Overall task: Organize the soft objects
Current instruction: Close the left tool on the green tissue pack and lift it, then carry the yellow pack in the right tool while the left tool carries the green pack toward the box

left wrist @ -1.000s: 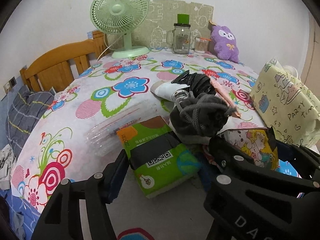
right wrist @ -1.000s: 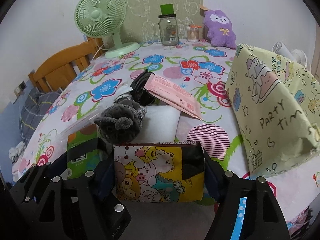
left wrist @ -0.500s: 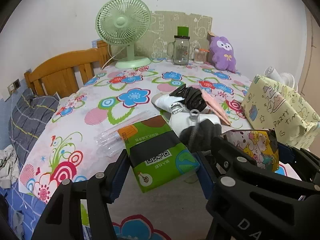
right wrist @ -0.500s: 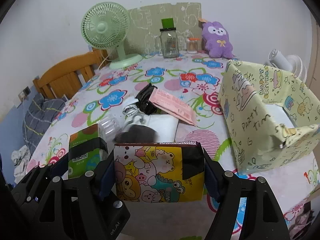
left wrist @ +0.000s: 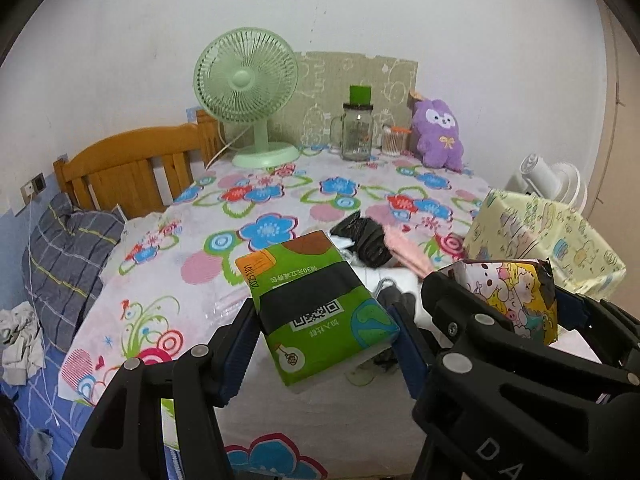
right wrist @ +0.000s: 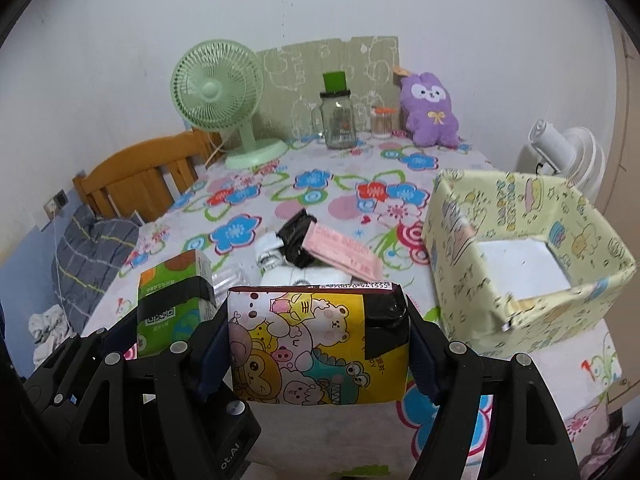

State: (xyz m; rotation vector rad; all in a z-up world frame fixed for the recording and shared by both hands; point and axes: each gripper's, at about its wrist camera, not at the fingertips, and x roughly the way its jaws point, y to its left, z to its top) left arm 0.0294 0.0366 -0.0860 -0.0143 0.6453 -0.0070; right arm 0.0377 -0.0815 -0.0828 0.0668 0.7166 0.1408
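Above table, left gripper [left wrist: 324,336] jaws pinch green pack [left wrist: 316,308], right gripper [right wrist: 318,344] cartoon pack [right wrist: 316,344] (both lifted).

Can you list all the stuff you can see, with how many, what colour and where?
Green tissue pack: 1, green, held by left gripper.
Cartoon tissue pack: 1, yellow, held by right gripper.
Box: 1, pale yellow, table's right.
Pink packet: 1, pink, table middle.
Black bag: 1, black, beside it.
Fan: 1, green, back left.
Jar: 1, clear, back.
Plush toy: 1, purple, back right.
Left gripper: 1, black.
Right gripper: 1, black.
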